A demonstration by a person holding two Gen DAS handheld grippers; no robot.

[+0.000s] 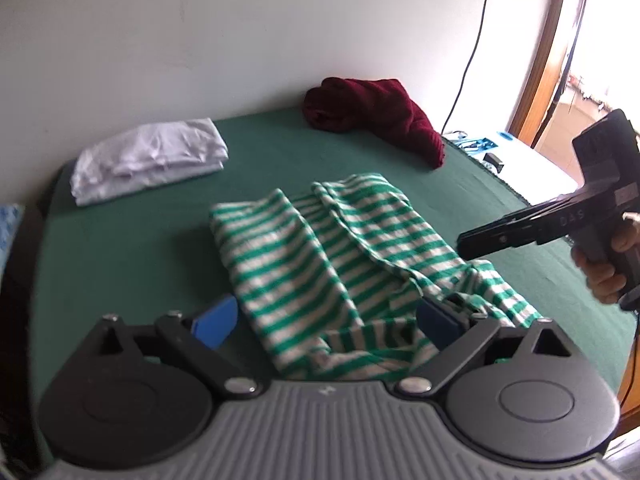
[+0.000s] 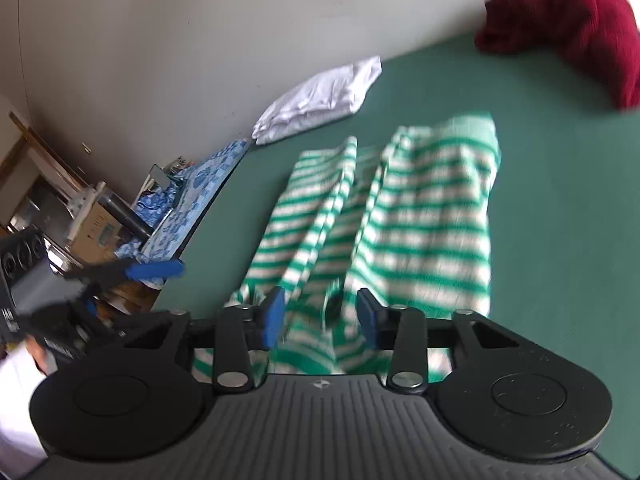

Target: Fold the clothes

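A green-and-white striped garment [image 1: 320,248] lies crumpled and partly folded lengthwise on the green bed cover [image 1: 120,264]. My left gripper [image 1: 328,324] hovers over its near end, jaws wide open, blue pads on either side of the cloth and clear of it. My right gripper [image 1: 466,246], held by a hand, reaches in from the right above the garment's right edge. In the right wrist view the striped garment [image 2: 420,220] runs away from my right gripper [image 2: 320,316], whose pads stand apart with cloth lying between them, not pinched. The left gripper's blue pad [image 2: 156,270] shows at the left.
A folded white stack [image 1: 148,160] sits at the far left by the wall. A crumpled maroon garment [image 1: 376,112] lies at the far edge. A blue patterned cloth [image 2: 192,200] and cluttered furniture border the bed's left side. A cable [image 1: 476,48] hangs down the wall.
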